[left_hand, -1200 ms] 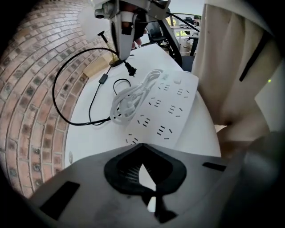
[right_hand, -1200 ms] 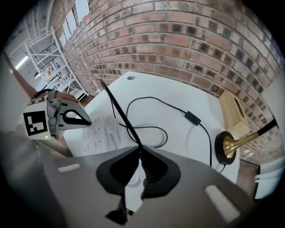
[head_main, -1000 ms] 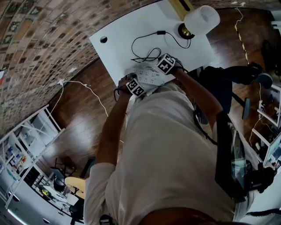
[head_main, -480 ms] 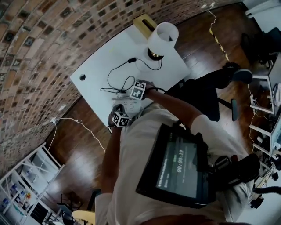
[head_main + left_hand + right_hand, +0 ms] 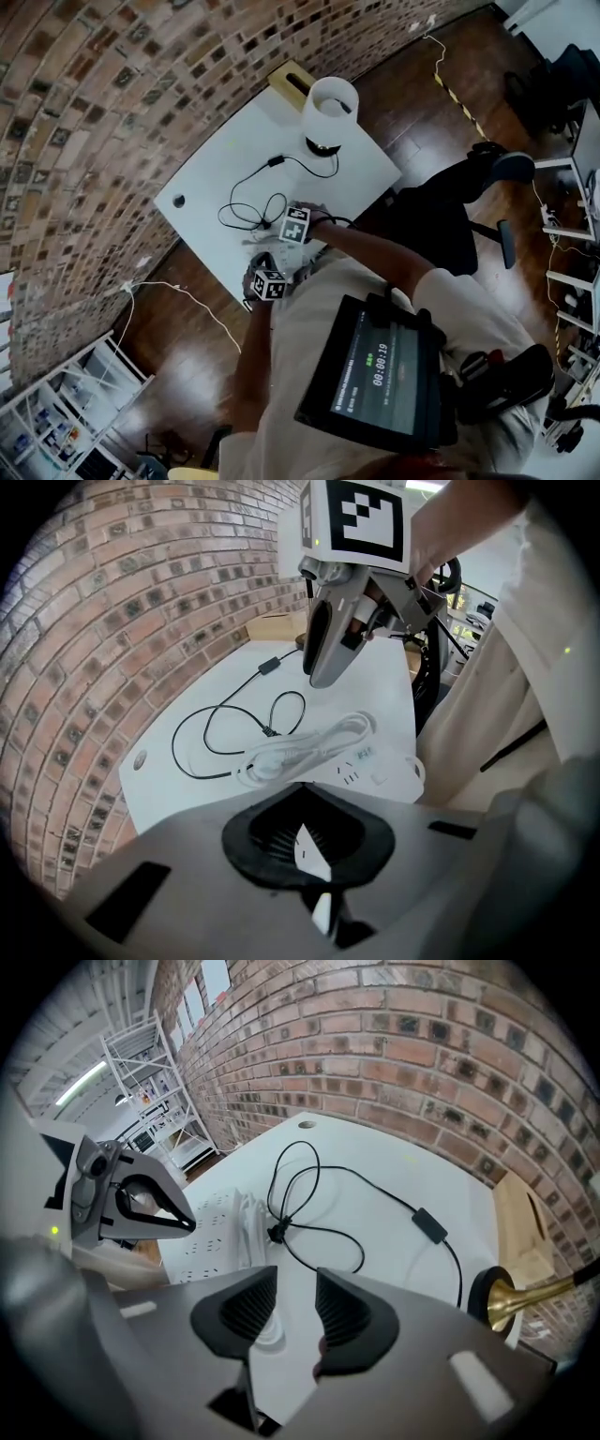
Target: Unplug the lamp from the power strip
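Note:
A white power strip (image 5: pixel 375 766) lies at the near edge of the white table (image 5: pixel 216 173), with its own white cable (image 5: pixel 251 1222) bundled beside it. The lamp (image 5: pixel 330 105) stands at the table's far corner. Its black cord (image 5: pixel 309 1204) loops across the top, past an inline switch (image 5: pixel 431 1225). The plug end (image 5: pixel 275 1234) lies on the table beside the strip, in no socket. My right gripper (image 5: pixel 296 1283) hovers above the strip; its jaws are opening with nothing between them. My left gripper (image 5: pixel 302 789) is raised over the near edge with its pads (image 5: pixel 258 841) meeting at the tips.
A cardboard box (image 5: pixel 291 77) sits behind the lamp against the brick wall (image 5: pixel 112 103). A cable hole (image 5: pixel 179 201) marks the table's left corner. A dark office chair (image 5: pixel 450 220) stands to the right. A tablet (image 5: pixel 375 375) hangs on the person's chest.
The head view has swung, so the table and lamp now sit further left in the picture. Both grippers remain over the power strip at the near edge.

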Available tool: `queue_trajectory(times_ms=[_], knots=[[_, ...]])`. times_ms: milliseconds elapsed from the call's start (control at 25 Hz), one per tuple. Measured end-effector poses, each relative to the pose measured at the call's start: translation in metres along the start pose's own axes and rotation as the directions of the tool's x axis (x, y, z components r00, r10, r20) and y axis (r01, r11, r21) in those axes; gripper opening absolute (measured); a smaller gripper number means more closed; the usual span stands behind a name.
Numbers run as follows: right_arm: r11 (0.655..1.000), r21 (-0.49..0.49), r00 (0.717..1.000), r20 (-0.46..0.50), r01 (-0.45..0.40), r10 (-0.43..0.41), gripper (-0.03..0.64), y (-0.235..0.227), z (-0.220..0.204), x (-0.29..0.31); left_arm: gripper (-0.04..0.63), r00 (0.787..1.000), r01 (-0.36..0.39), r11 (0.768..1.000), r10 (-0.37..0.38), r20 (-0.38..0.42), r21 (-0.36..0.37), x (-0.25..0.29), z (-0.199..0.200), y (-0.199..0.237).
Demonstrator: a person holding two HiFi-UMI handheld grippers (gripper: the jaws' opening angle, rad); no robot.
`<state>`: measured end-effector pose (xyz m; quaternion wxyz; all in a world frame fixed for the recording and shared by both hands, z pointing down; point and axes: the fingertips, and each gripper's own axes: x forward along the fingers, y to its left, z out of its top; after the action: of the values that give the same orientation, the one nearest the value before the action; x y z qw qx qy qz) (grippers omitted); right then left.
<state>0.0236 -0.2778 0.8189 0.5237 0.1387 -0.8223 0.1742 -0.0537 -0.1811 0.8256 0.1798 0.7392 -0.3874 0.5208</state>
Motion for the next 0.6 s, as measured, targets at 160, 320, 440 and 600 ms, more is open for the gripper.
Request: queue_trajectory(times_ms=[160, 320, 440, 600], knots=[[0.998, 0.036, 0.999, 0.03, 0.044, -0.045, 0.132, -0.011, -0.001, -0.017, 0.005, 0.998, 0.002, 1.0, -0.002, 0.058, -0.013, 0.0, 0.015, 0.002], [0.997, 0.047, 0.991, 0.114, 0.061, -0.066, 0.14, -0.008, 0.02, -0.038, 0.005, 0.989, -0.01, 0.994, 0.026, 0.146, -0.106, -0.022, 0.028, 0.018], [0.996, 0.063, 0.982, 0.175, 0.065, -0.075, 0.141, 0.007, 0.024, -0.052, 0.005, 0.978, 0.01, 0.984, 0.028, 0.208, -0.18, -0.045, 0.028, 0.02], [0.99, 0.105, 0.96, 0.254, 0.095, -0.119, 0.143, 0.024, 0.032, -0.074, 0.005, 0.958, 0.033, 0.96, 0.048, 0.282, -0.277, -0.07, 0.02, 0.034]])
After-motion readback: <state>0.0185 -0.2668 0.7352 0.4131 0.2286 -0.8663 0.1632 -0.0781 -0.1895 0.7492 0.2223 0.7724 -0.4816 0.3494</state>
